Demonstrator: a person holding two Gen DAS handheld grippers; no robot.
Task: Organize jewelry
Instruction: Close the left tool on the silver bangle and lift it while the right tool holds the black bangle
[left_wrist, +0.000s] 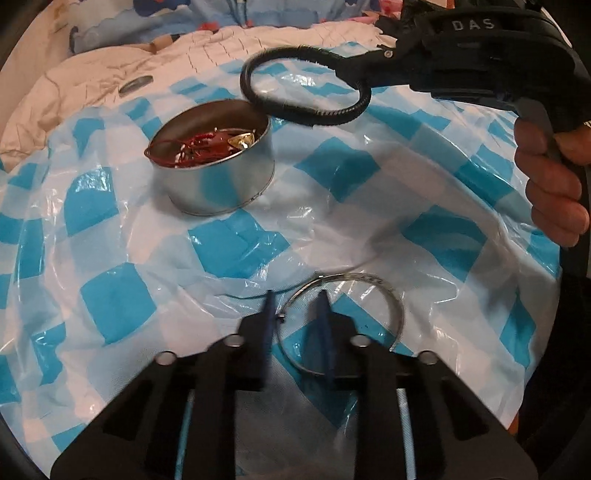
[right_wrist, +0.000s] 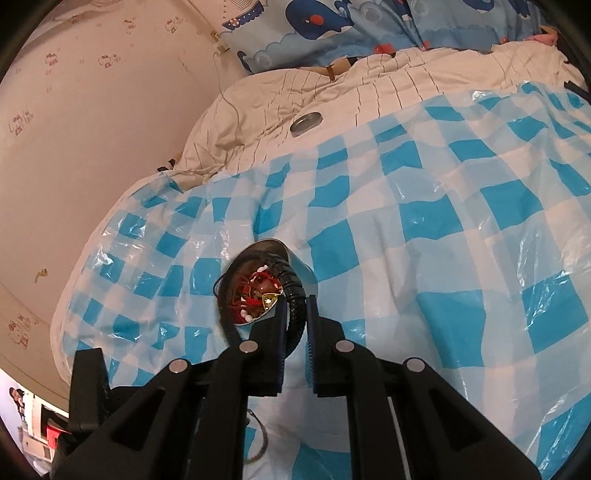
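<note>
A round silver tin (left_wrist: 218, 173) sits on the blue-and-white checked plastic sheet (left_wrist: 229, 243), holding red cords and a gold piece. My right gripper (right_wrist: 296, 306) is shut on a black braided loop bracelet (left_wrist: 303, 85) and holds it just above the tin's far rim; the tin shows in the right wrist view (right_wrist: 258, 288). A thin silver bangle (left_wrist: 343, 325) lies on the sheet. My left gripper (left_wrist: 297, 299) is open, its left finger outside the bangle's left rim and its right finger inside the ring.
A cream quilt (right_wrist: 332, 96) and a whale-print blanket (right_wrist: 351, 26) lie beyond the sheet. A small round metal lid (right_wrist: 306, 123) rests on the quilt. A pale wall (right_wrist: 92, 129) is to the left.
</note>
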